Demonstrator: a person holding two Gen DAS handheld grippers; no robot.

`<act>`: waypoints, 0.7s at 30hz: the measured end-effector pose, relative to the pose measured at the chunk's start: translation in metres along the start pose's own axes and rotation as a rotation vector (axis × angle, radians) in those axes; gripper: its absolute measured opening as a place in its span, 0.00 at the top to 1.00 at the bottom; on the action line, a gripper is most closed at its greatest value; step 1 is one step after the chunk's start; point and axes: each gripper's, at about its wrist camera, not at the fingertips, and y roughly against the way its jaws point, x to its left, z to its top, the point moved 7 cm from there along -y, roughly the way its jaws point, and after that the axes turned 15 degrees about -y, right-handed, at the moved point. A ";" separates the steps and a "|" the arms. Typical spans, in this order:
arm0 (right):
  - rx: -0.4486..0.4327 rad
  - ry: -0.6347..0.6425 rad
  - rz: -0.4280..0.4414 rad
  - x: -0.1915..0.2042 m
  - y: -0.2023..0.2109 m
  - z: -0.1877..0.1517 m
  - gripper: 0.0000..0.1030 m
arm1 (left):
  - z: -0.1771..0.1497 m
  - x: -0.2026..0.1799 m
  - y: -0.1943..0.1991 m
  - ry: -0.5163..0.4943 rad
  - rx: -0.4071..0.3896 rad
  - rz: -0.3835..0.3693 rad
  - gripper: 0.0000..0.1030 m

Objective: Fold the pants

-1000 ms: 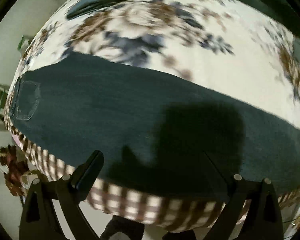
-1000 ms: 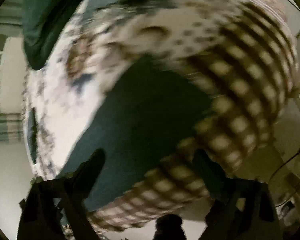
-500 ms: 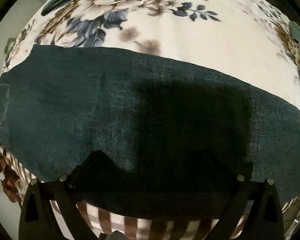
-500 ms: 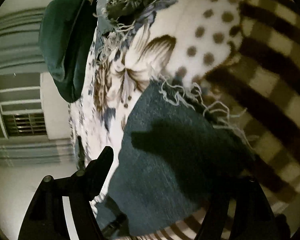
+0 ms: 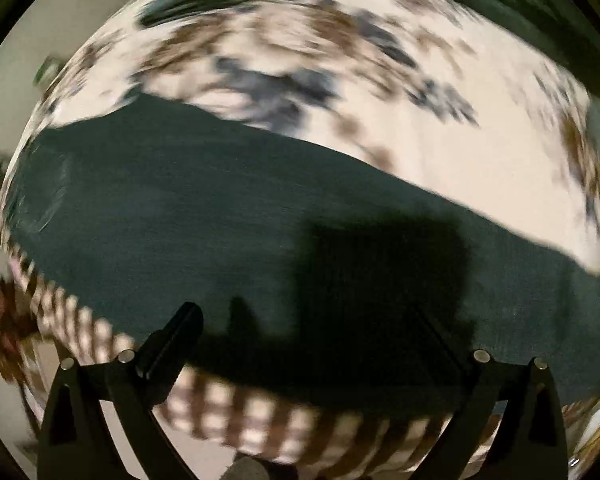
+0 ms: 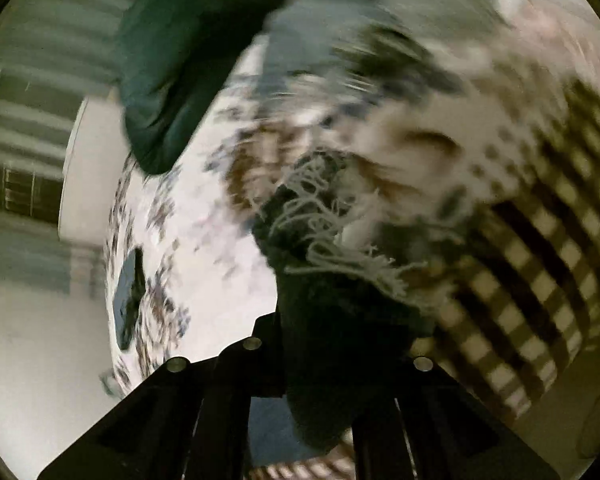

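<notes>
On the bed, over a floral sheet (image 5: 460, 152), the pants (image 5: 220, 232) lie spread flat & lengthwise along the near edge, w/ a checked blanket (image 5: 236, 420) hanging below them. Laid out flat like that prob. so a leg end can be carried over in one clean fold.

R gripper (image 6: 316, 364): jaws have just been closing and are now pressed together, pinching the frayed hem (image 6: 340, 240) of the pants; cloth bunches up from between the fingers, white threads dangling. Holding at the very end makes sense: the hem leads, the rest trails.

L gripper (image 5: 312, 344): fingers spread wide, nothing between them, poised above the mid-section of the pants, its shadow falling on the denim. Likely positioned to pin or take the fabric at the fold line, tho not touching as far as I can tell.

Another dark garment (image 6: 188, 72) sits at the far side of the bed, well apart.
</notes>
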 end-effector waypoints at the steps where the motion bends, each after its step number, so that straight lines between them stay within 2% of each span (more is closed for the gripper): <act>1: -0.005 0.043 -0.009 0.020 0.003 -0.008 0.92 | -0.003 0.022 0.008 0.051 -0.008 0.002 0.00; 4: -0.003 0.168 -0.033 0.082 0.004 -0.043 0.92 | -0.012 0.075 0.021 0.157 -0.026 0.010 0.00; 6: 0.004 0.259 -0.045 0.120 0.000 -0.075 0.93 | -0.014 0.096 0.024 0.214 -0.029 0.011 0.00; 11: 0.077 0.426 -0.061 0.197 -0.040 -0.165 0.93 | -0.038 0.173 0.020 0.330 -0.009 0.037 0.00; 16: 0.156 0.554 -0.088 0.239 -0.089 -0.274 0.93 | -0.067 0.243 0.018 0.412 0.001 0.086 0.00; 21: 0.212 0.719 -0.163 0.253 -0.157 -0.382 0.93 | -0.105 0.302 0.007 0.475 0.042 0.123 0.00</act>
